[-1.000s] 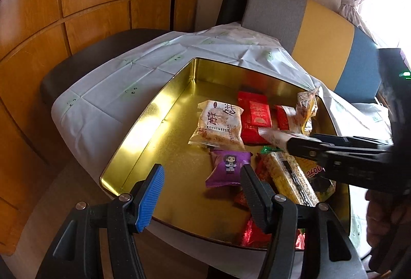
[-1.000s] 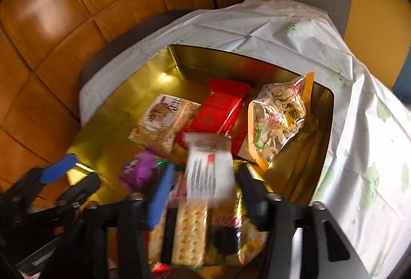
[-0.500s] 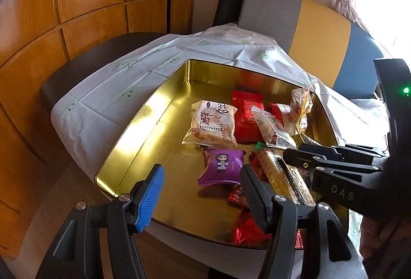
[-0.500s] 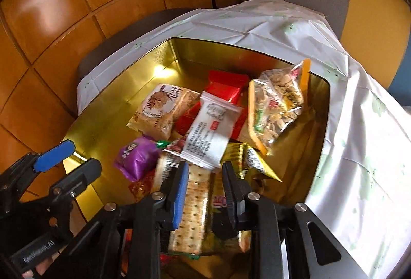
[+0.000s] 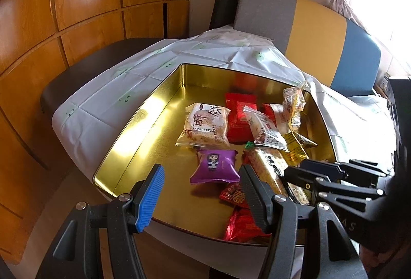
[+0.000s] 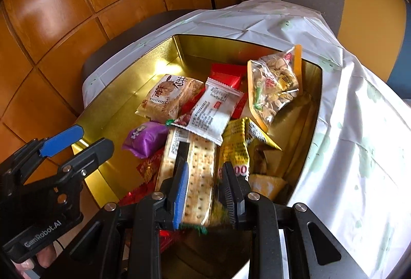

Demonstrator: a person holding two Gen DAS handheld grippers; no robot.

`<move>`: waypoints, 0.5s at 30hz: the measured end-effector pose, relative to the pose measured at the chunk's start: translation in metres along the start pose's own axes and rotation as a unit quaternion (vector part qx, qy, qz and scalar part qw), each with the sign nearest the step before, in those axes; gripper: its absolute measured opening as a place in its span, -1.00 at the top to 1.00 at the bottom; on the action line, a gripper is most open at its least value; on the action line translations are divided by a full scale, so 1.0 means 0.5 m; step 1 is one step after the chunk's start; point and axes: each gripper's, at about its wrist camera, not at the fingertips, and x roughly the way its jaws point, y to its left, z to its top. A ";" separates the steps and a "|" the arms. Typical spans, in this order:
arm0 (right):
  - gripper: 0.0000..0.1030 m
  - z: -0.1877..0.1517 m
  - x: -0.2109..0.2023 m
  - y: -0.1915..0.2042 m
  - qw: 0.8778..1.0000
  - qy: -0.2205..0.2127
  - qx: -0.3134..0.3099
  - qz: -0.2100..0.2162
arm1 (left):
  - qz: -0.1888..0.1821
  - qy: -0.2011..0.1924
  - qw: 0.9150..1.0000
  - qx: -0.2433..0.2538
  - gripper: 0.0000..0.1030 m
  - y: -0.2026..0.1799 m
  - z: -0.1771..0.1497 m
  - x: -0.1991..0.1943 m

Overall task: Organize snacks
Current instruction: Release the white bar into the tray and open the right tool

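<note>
A gold tin tray (image 5: 143,119) (image 6: 123,88) holds several snack packets. A white packet (image 6: 213,109) (image 5: 264,124) lies on top of the pile, free of both grippers. Around it lie a beige pastry pack (image 5: 205,124), red packs (image 5: 240,111), a purple pack (image 5: 214,165) (image 6: 143,137), a cracker pack (image 6: 197,171), a yellow bag (image 6: 236,145) and a nut bag (image 6: 274,86). My left gripper (image 5: 200,194) is open and empty above the tray's near edge. My right gripper (image 6: 205,183) is open and empty, hovering over the cracker pack.
The tray sits on a white cloth (image 5: 108,99) over a dark table (image 5: 77,68). A grey, yellow and blue chair (image 5: 308,29) stands behind it. Wood panelling (image 5: 77,9) is at the left. The tray's left half is bare gold metal.
The right gripper let the white packet drop onto the pile, drew back toward the near edge, narrowed, then widened a little. The left gripper pulled back slightly and stayed open.
</note>
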 end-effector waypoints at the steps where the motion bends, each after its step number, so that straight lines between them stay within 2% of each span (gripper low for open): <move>1: 0.46 -0.003 -0.003 0.001 1.000 -0.002 -0.001 -0.004 | 0.000 -0.002 1.000 0.001 -0.20 -0.002 0.000 -0.002; 8: 0.44 -0.024 -0.051 -0.004 0.998 -0.036 0.017 -0.043 | 0.004 -0.017 1.000 0.007 -0.21 -0.015 -0.001 -0.017; 9: 0.39 -0.027 -0.059 -0.005 0.998 -0.043 0.021 -0.050 | 0.005 -0.018 1.000 0.009 -0.21 -0.017 -0.002 -0.018; 11: 0.06 -0.034 -0.076 -0.007 0.996 -0.060 0.031 -0.066 | 0.007 -0.020 1.000 0.011 -0.21 -0.021 -0.004 -0.021; 15: 0.01 -0.056 -0.103 -0.012 0.992 -0.082 0.050 -0.087 | 0.017 -0.031 0.999 0.014 -0.21 -0.029 -0.005 -0.029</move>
